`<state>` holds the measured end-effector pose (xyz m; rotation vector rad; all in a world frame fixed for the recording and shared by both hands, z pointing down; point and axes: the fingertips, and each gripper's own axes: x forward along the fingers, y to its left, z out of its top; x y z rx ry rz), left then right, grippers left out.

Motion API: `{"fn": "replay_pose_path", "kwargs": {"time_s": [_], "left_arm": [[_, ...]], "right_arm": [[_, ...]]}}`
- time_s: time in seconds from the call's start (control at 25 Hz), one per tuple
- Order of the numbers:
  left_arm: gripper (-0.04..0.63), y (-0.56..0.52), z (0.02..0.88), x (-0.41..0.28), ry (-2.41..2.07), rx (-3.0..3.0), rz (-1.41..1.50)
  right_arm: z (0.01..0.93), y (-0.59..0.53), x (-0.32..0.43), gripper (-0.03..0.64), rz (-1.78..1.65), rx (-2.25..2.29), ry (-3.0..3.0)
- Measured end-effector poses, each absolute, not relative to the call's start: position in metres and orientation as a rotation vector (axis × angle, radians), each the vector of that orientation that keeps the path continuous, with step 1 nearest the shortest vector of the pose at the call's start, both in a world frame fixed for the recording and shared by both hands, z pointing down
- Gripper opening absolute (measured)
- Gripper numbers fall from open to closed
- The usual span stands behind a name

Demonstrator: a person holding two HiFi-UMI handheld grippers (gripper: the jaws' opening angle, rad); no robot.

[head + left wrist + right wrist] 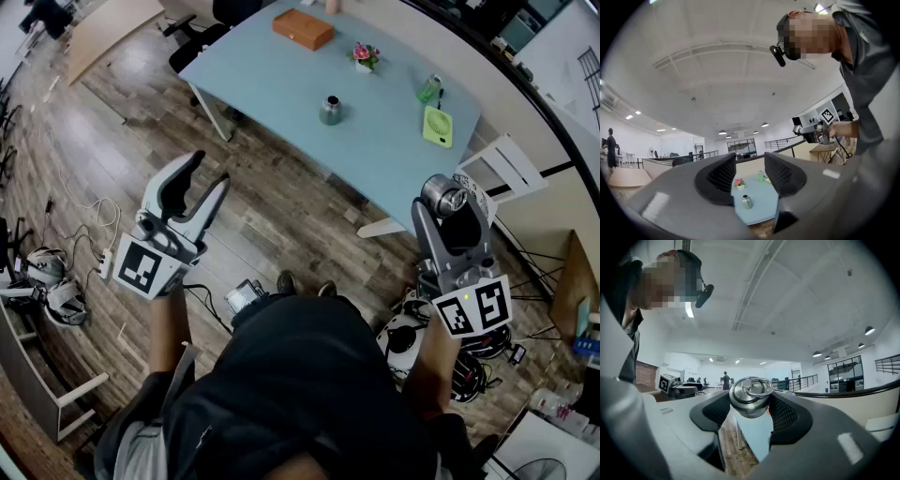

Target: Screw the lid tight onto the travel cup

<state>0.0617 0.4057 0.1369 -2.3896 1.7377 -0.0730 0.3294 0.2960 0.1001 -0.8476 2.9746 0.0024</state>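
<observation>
Nearest the head camera were my two grippers, held up over the wooden floor, well short of the pale blue table (281,84). The left gripper (210,171) had its jaws apart and empty. The right gripper (448,208) was clamped on the steel lid (442,194). The travel cup (330,110) stood upright on the table, well apart from both.

Through the left gripper view, I saw the cup (746,201) in the gap between my spread jaws, far off.

Through the right gripper view, the lid (751,397) sat squeezed between the pads, ring side toward the camera.

I judged the carry came first. Then I should grip the cup's body with the left, set the lid down level, and seat the thread before turning.
</observation>
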Motion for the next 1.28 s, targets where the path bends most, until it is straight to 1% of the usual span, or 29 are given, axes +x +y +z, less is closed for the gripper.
{"fn": "replay_pose_path", "kwargs": {"time_s": [0.44,0.76,1.04,1.28], "left_arm": [[0.201,0.408,0.145,0.032,1.695,-2.419,-0.021],[0.201,0.409,0.144,0.012,1.709,-2.412,-0.006],[0.201,0.398,0.152,-0.009,1.769,-2.387,-0.002],[0.201,0.372,0.156,-0.019,1.811,-2.374,-0.046]], "right_arm": [[0.102,0.31,0.3,0.261,-0.002,-0.897,2.964],[0.091,0.303,0.287,0.261,-0.079,-0.884,2.916],[0.098,0.275,0.265,0.261,-0.106,-0.839,2.94],[0.106,0.229,0.249,0.261,-0.139,-0.803,2.932]]}}
